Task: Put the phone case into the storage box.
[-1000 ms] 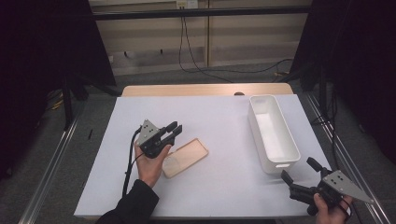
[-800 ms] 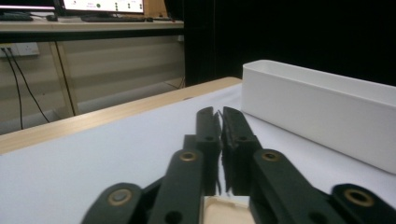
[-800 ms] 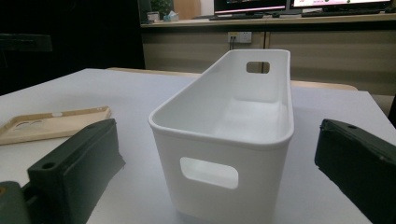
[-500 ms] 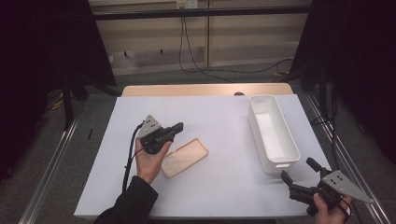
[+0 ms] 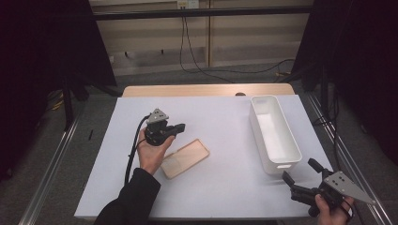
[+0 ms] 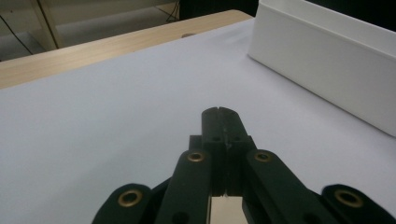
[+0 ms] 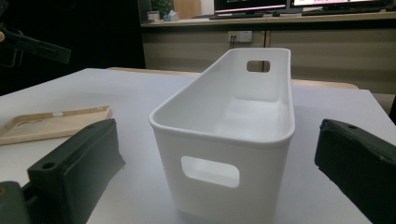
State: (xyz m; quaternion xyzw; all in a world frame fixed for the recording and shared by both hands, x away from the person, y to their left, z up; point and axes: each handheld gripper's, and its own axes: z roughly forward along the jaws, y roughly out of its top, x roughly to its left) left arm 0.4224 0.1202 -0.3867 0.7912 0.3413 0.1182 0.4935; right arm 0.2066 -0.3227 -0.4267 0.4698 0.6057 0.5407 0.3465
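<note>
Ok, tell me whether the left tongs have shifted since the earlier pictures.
Yes. The left tongs have drawn away from the tan phone case, toward the table's far edge, and they have just closed with nothing between them.

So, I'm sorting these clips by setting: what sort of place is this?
Probably a lab or office data-collection station: a white-covered table fenced by black curtains, loose cables along the wall, and monitors on a desk behind.

Black left gripper [image 5: 177, 127], brass rivets, grey triangular plate, black sleeve [image 5: 133, 197]

1 phone case [image 5: 185, 158], 1 white bin [image 5: 274, 133]
</note>
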